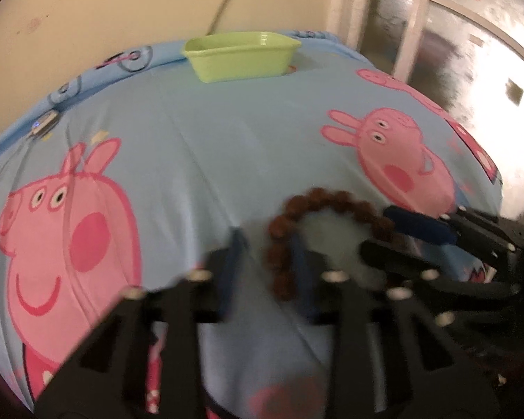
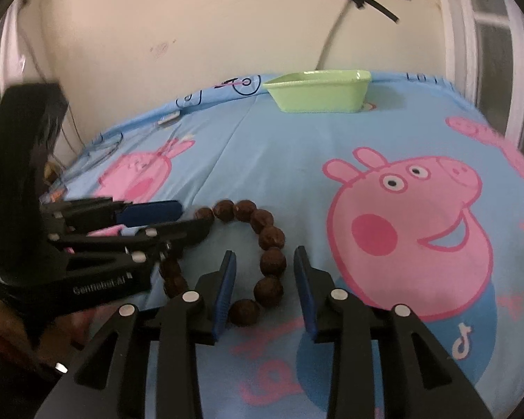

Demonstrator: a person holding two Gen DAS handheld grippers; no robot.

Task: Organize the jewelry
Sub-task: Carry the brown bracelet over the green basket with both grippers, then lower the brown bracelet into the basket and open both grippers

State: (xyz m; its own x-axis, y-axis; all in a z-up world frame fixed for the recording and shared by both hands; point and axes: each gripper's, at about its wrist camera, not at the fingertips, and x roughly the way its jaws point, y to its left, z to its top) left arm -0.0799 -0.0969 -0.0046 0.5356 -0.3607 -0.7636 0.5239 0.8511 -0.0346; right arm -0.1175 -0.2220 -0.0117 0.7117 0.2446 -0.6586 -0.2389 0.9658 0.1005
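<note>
The right gripper [image 2: 264, 276] stands spread wide, one side of the brown bead bracelet [image 2: 262, 241] lying between its blue pads [image 2: 223, 289], untouched. The left gripper [image 1: 266, 262] is likewise spread, its fingers straddling the opposite side of the bracelet [image 1: 286, 244]. The bracelet rests flat on the blue cartoon-pig cloth [image 2: 290, 160]. Well beyond, at the far edge, sits a green tray [image 2: 318, 92].

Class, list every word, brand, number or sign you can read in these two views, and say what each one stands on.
"GenRobot.AI", blurred and only roughly legible: white lettering on the left gripper body.
TikTok-style note logo, a sign without words: on the bedsheet.
Pink scrawl on the bedsheet: unreadable.
</note>
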